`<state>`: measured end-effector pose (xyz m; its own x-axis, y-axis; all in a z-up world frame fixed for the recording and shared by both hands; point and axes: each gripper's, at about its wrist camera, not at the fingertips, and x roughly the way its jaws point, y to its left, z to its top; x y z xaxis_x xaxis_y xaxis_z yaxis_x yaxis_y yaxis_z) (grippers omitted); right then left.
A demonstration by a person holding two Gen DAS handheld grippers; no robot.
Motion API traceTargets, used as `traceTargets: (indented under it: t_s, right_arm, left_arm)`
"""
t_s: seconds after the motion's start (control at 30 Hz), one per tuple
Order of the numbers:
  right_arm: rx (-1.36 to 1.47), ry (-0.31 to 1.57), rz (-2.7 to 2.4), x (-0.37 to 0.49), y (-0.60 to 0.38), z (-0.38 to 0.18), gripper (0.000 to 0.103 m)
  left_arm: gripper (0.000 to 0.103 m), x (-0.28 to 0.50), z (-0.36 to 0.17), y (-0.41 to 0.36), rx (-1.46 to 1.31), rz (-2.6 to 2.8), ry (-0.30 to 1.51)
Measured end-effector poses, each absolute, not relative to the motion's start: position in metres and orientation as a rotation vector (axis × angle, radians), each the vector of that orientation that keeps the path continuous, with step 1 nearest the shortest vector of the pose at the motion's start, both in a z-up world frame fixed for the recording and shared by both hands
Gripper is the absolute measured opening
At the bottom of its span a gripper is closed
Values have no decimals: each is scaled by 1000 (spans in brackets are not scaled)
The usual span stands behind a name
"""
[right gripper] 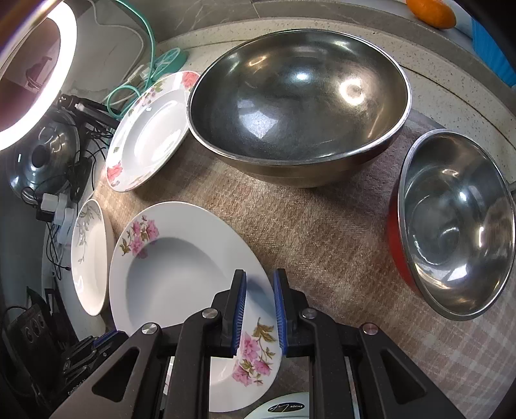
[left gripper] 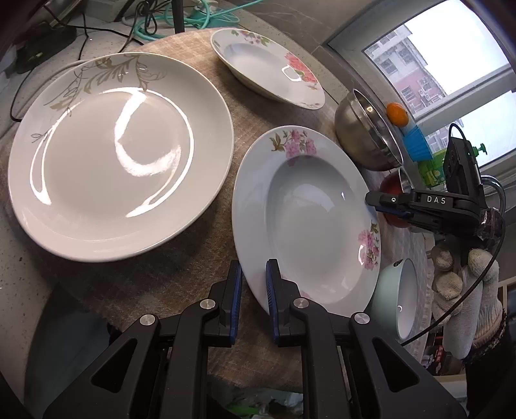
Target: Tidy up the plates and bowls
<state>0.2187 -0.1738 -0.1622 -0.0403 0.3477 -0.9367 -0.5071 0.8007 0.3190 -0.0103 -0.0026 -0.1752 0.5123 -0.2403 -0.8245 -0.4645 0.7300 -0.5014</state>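
A white deep plate with pink flowers [left gripper: 306, 219] [right gripper: 167, 280] is gripped at two opposite rims. My left gripper [left gripper: 254, 290] is shut on its near rim, with the edge between the blue pads. My right gripper [right gripper: 260, 303] is shut on the opposite rim by a flower print; the left wrist view shows it [left gripper: 374, 201] on the plate's right edge, held by a gloved hand [left gripper: 467, 290]. The plate sits tilted over the woven cloth [right gripper: 322, 232]. A large white plate with a leaf pattern [left gripper: 119, 154] [right gripper: 90, 254] lies to its left, and a second floral deep plate [left gripper: 267, 67] [right gripper: 148, 132] lies farther back.
A big steel bowl [right gripper: 296, 103] [left gripper: 364, 135] stands behind the held plate, a red-sided steel bowl [right gripper: 451, 225] to its right. A mint bowl [left gripper: 400, 296] sits low beside the plate. An orange [left gripper: 396, 114] rests on the sill. Cables [left gripper: 180, 16] and a pot lid [right gripper: 42, 154] crowd the left.
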Motion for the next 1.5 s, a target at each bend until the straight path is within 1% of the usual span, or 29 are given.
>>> traceTargets:
  t_s: [1.5]
  right_arm:
    - [-195, 1480, 714, 196, -172, -163, 16]
  left_arm:
    - [13, -34, -176, -1, -762, 159, 1067]
